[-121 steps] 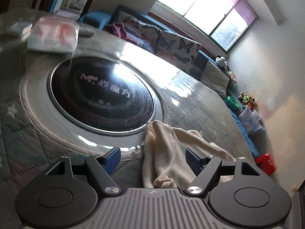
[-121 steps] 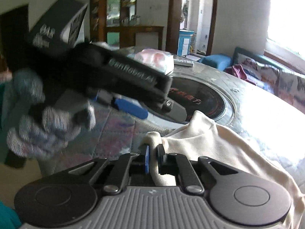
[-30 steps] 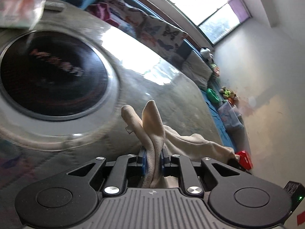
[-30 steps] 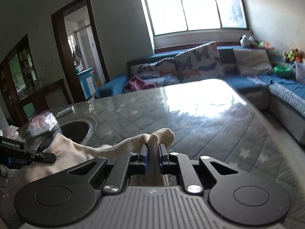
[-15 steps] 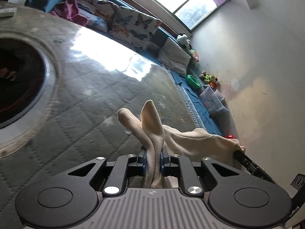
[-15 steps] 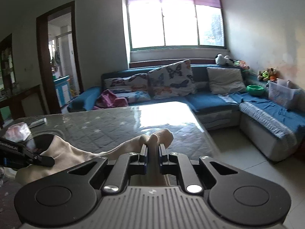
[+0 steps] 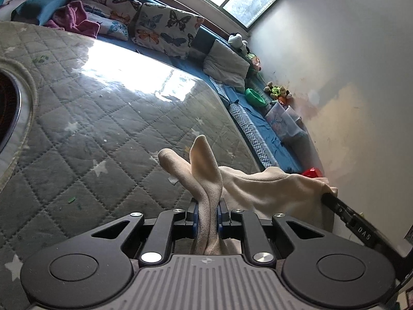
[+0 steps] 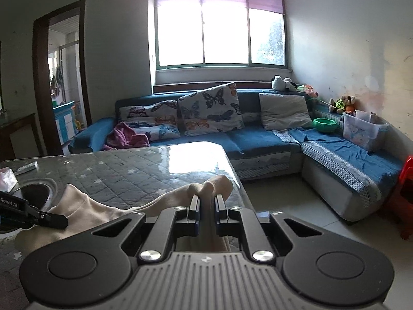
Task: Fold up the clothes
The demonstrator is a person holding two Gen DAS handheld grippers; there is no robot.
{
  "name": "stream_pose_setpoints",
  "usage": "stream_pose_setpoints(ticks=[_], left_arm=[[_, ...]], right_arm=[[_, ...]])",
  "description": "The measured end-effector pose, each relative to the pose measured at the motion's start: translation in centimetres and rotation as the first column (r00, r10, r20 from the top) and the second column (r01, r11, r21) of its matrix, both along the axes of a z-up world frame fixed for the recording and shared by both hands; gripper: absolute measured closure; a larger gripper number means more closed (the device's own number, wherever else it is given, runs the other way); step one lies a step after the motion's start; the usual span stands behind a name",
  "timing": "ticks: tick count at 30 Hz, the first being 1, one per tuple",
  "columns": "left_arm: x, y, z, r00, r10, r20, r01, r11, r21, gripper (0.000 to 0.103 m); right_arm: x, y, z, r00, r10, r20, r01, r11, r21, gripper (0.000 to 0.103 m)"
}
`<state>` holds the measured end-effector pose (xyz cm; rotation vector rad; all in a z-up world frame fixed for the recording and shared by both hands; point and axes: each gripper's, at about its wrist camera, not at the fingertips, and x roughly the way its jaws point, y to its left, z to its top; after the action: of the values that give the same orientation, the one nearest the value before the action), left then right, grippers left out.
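Note:
A cream garment (image 7: 260,183) hangs stretched between my two grippers above the quilted grey table (image 7: 108,118). My left gripper (image 7: 207,210) is shut on one bunched edge of it, with two cloth tips sticking up past the fingers. My right gripper (image 8: 207,204) is shut on the other edge of the garment (image 8: 85,206). The right gripper's tip shows at the far right of the left wrist view (image 7: 333,199). The left gripper's tip shows at the left of the right wrist view (image 8: 46,217). The lower part of the garment is hidden under the gripper bodies.
A round black induction hob (image 7: 7,108) is set in the table at the left. A remote (image 8: 25,167) and a tissue pack (image 8: 7,178) lie at the far left. A blue corner sofa (image 8: 260,134) with cushions runs behind and right of the table. A red stool (image 8: 405,180) stands at right.
Both grippers have carried the garment rightward, away from the hob toward the table's sofa-side edge. Four seconds ago the left gripper was open; it has closed on the cloth.

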<state>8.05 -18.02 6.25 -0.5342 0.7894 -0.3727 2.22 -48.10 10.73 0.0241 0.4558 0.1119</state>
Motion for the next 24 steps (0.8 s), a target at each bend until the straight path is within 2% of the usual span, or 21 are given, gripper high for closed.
stream_pose_setpoints(ticks=[13,17,24], left_arm=[[0.6,-1.3,-2.2,0.998,-0.023,-0.051,0.025,0.999,0.048,0.088],[0.5,-1.2,-2.6,0.998,-0.02,-0.062,0.023,0.998,0.061,0.088],[0.6,-1.0,-3.0,0.996,-0.017,-0.083,0.023,0.997,0.073,0.086]], right_arm=[[1.6,-1.1,-3.0,0.997,-0.033,-0.067,0.033,0.999,-0.005,0.093],[1.9,-1.4,-3.5,0.996,-0.049,-0.078,0.048,0.999,-0.008,0.097],[2.8,-2.0,-4.0,0.993,-0.068,-0.096,0.067,0.998,-0.011,0.097]])
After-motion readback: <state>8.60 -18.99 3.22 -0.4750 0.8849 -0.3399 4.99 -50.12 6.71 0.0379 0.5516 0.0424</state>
